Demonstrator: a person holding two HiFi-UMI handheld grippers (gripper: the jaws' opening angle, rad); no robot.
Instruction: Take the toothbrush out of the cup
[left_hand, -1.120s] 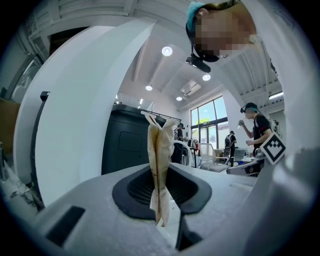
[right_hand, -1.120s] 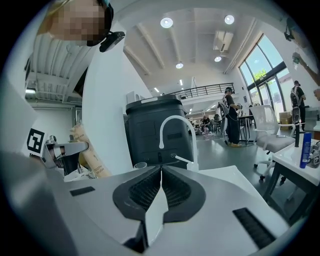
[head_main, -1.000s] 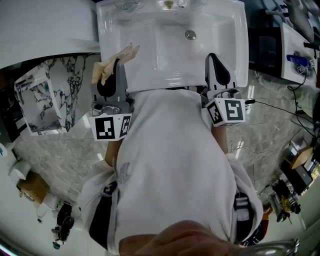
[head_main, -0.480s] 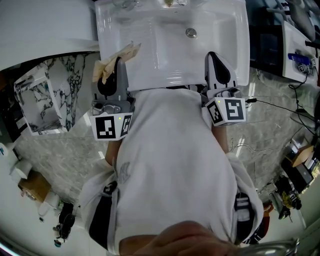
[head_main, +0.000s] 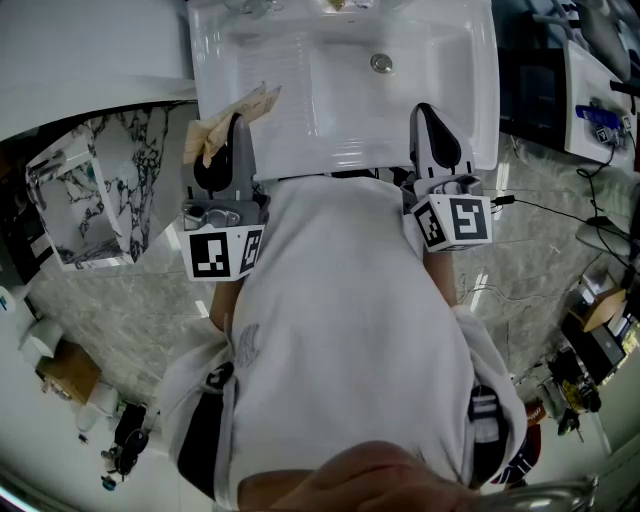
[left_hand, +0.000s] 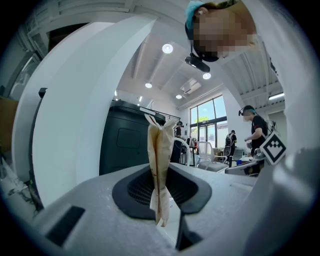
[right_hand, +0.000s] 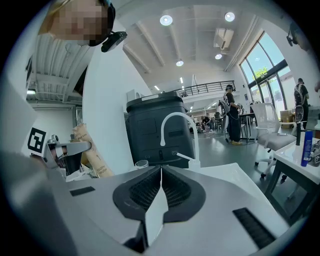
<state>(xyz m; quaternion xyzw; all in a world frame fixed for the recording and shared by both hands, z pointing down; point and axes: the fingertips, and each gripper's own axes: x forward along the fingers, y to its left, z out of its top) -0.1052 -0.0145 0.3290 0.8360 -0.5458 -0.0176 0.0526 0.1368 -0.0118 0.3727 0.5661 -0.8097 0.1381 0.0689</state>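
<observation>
In the head view, the left gripper (head_main: 236, 122) sat at the left of centre, its tip over the near left corner of the white sink (head_main: 330, 110) that filled the top of the frame. It was clenched on the paper-wrapped toothbrush (head_main: 210, 135), whose tan wrapper stuck out from the jaw tips on both sides, one end towards the left of the frame past the sink's rim and the other up and right over the rim. The left gripper view confirmed this: the two dark pads were pressed on the wrapper (left_hand: 160, 160), which stood upright between them and rose well above them at the middle of the frame. The right gripper (head_main: 425, 112) was at the right of centre over the near right edge of the sink. In its own view the jaws (right_hand: 160, 187) were together with nothing between them. At the left of that view, the left gripper (right_hand: 65, 150) and the wrapped toothbrush (right_hand: 92, 155) could be seen. A small clear cup (right_hand: 141, 163) stood apart from them, to their right, at the far edge of the sink, just left of the white faucet (right_hand: 177, 120). The toothbrush was therefore out of the cup and in the left gripper's hold, on the opposite side of the person's white shirt (head_main: 340, 330) from the right gripper.
</observation>
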